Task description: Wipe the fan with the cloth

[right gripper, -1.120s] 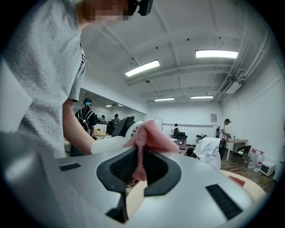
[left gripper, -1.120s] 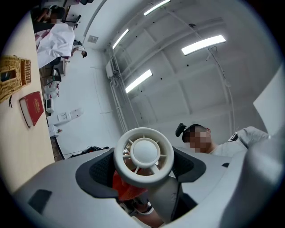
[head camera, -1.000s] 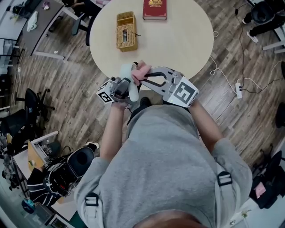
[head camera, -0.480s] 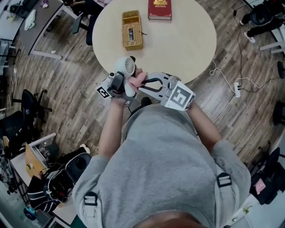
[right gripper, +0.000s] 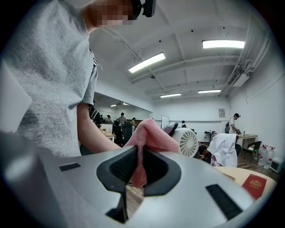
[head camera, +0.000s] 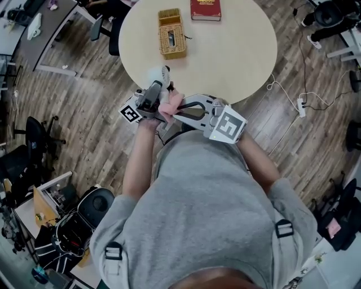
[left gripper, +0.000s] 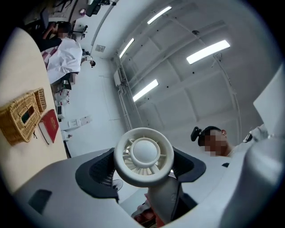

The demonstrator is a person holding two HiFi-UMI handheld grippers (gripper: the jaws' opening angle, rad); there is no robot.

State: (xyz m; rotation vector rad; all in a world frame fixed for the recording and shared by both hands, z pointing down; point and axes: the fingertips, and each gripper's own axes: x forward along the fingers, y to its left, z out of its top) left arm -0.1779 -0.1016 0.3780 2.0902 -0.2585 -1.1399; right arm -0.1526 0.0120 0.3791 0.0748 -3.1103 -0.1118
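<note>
On the table (head camera: 237, 51), the basket (head camera: 171, 35) sits toward the far left part, and the book (head camera: 205, 9) lies just right of it at the table's far edge. At the table's near edge the fan (head camera: 159, 76) stands clamped between the left gripper's (head camera: 154, 91) jaws, with the cloth (head camera: 170, 103), pinched in the right gripper (head camera: 176, 108), just beside the fan on its right. On the floor off the table's right side lies a power strip (head camera: 301, 107).

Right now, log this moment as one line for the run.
left gripper shut on fan | right gripper shut on pink cloth | pink cloth beside fan, contact unclear | both held at table near edge
</note>
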